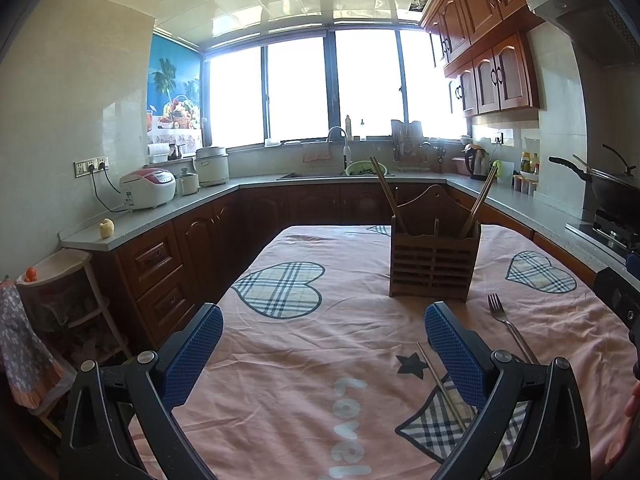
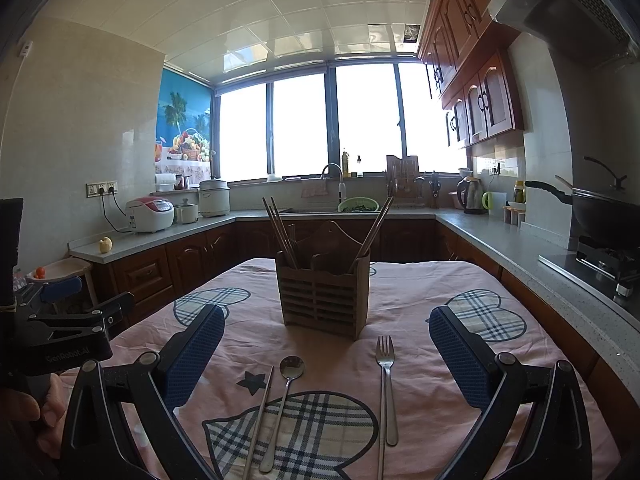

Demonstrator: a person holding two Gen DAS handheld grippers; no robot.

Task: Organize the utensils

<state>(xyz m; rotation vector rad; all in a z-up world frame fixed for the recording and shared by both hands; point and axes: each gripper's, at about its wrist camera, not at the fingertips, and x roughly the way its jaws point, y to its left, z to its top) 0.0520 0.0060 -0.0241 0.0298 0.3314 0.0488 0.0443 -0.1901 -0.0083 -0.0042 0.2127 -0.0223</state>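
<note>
A brown wooden utensil holder (image 2: 323, 294) stands mid-table with wooden chopsticks (image 2: 280, 229) leaning out of its left and right compartments; it also shows in the left wrist view (image 1: 433, 263). On the pink cloth in front of it lie a metal fork (image 2: 386, 384), a metal spoon (image 2: 282, 400) and metal chopsticks (image 2: 259, 420). My right gripper (image 2: 326, 352) is open and empty, just above these utensils. My left gripper (image 1: 323, 348) is open and empty, to the left; its right finger hides part of the metal chopsticks (image 1: 438, 382), with the fork (image 1: 508, 326) just beyond.
The table (image 2: 420, 280) wears a pink cloth with plaid hearts. Kitchen counters surround it on three sides: a rice cooker (image 2: 150, 214) at left, a sink (image 2: 332, 200) at the back, a wok (image 2: 600, 210) on the stove at right. The left gripper's body (image 2: 60, 328) shows at the right view's left edge.
</note>
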